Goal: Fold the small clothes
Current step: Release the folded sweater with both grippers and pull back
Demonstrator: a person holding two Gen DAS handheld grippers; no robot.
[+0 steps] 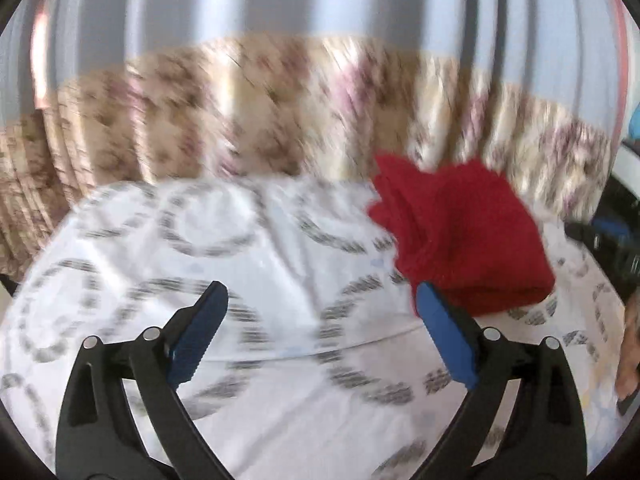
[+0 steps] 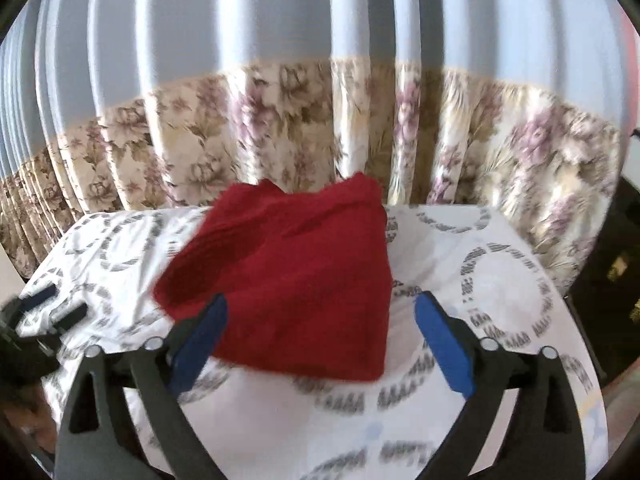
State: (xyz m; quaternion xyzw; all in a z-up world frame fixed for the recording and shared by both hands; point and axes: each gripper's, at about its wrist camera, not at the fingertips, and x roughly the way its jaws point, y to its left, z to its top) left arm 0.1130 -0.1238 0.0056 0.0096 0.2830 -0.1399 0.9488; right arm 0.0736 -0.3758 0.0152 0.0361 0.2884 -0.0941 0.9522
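A folded red garment (image 2: 296, 276) lies on a table covered with a white cloth printed with grey rings (image 2: 500, 280). In the left wrist view the red garment (image 1: 464, 236) sits at the right, just beyond the right fingertip. My left gripper (image 1: 322, 300) is open and empty above the white cloth (image 1: 200, 240). My right gripper (image 2: 320, 308) is open and empty, its fingers standing just in front of the garment's near edge. The left gripper (image 2: 52, 308) shows at the far left of the right wrist view. The left wrist view is blurred.
A floral curtain (image 2: 280, 128) with a pale blue upper part hangs right behind the table. Dark furniture (image 2: 612, 272) stands at the right. The right gripper's dark body (image 1: 612, 248) and a hand (image 1: 632, 344) show at the right edge of the left wrist view.
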